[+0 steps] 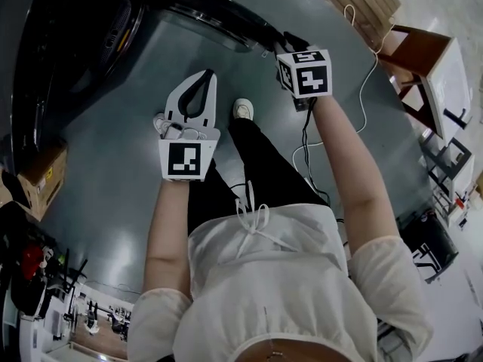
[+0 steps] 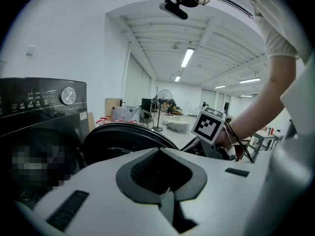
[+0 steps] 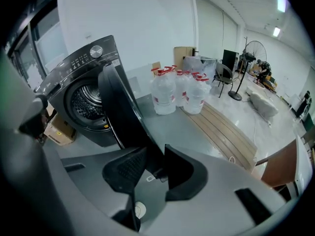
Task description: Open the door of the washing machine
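Observation:
The dark front-loading washing machine (image 3: 81, 95) stands at the left, and its round door (image 3: 120, 112) is swung wide open. In the head view the machine (image 1: 75, 36) fills the top left and the door (image 1: 219, 17) reaches out to the right. My right gripper (image 3: 150, 168) has its jaws around the door's free edge, with both pads against it; the head view shows that gripper (image 1: 285, 42) at the door's tip. My left gripper (image 1: 207, 75) hangs shut and empty over the floor, short of the door. From the left gripper (image 2: 160, 173) I see the door (image 2: 123, 136) edge-on.
Several large water bottles (image 3: 177, 95) stand behind the door beside a wooden slatted platform (image 3: 231, 132). A cardboard box (image 1: 41, 176) sits left of the machine. A wooden stool (image 1: 423, 59) and a white cable (image 1: 362, 81) lie at the right. My feet (image 1: 242, 109) are below the door.

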Demonstrator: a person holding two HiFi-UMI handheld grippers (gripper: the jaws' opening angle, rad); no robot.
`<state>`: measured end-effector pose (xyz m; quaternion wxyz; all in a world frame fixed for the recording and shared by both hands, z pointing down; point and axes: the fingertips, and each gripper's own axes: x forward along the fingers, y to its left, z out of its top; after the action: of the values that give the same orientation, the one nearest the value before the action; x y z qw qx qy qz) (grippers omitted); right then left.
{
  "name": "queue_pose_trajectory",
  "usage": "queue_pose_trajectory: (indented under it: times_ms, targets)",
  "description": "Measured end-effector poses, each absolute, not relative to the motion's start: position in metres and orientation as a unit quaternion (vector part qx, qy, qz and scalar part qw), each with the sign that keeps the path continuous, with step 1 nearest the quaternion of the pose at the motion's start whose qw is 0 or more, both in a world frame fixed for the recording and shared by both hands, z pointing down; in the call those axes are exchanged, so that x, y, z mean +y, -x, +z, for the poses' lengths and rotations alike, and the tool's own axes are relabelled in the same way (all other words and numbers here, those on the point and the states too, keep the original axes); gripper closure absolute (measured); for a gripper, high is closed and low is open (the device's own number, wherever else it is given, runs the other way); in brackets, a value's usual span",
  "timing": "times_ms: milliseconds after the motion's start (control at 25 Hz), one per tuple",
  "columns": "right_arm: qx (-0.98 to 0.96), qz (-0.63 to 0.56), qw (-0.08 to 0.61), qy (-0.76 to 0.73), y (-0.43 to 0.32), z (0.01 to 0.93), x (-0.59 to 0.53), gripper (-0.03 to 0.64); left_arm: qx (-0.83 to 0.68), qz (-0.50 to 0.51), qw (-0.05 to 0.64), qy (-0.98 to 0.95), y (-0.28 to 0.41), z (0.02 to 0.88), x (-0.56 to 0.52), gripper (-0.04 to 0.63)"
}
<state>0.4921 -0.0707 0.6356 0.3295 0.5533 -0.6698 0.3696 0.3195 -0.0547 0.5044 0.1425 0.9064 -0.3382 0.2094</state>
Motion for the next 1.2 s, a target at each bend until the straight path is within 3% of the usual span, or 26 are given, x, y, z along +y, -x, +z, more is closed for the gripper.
queue_pose_trajectory:
  times_ms: [800, 880, 960, 1200]
  targets:
    - [-0.678, 0.334, 0.364, -0.545, -0.535, 0.632, -0.114, 0.514, -0.336, 0.204, 0.126, -0.911, -0.353, 0.501, -0.069, 0.574]
    - [-0.67, 0.338, 0.361, -0.554, -0.535, 0.627, -0.112, 0.536, -0.335, 0.205, 0.126, -0.911, -0.352, 0.499, -0.067, 0.574]
    - [-0.665, 0.337, 0.354, -0.564, -0.531, 0.617, -0.109, 0.603, -0.338, 0.207, 0.126, -0.909, -0.349, 0.494, -0.066, 0.574]
    - [-0.707, 0.297, 0.311, -0.561, -0.495, 0.555, -0.112, 0.609, -0.377, 0.187, 0.12, -0.899, -0.32, 0.462, -0.069, 0.574]
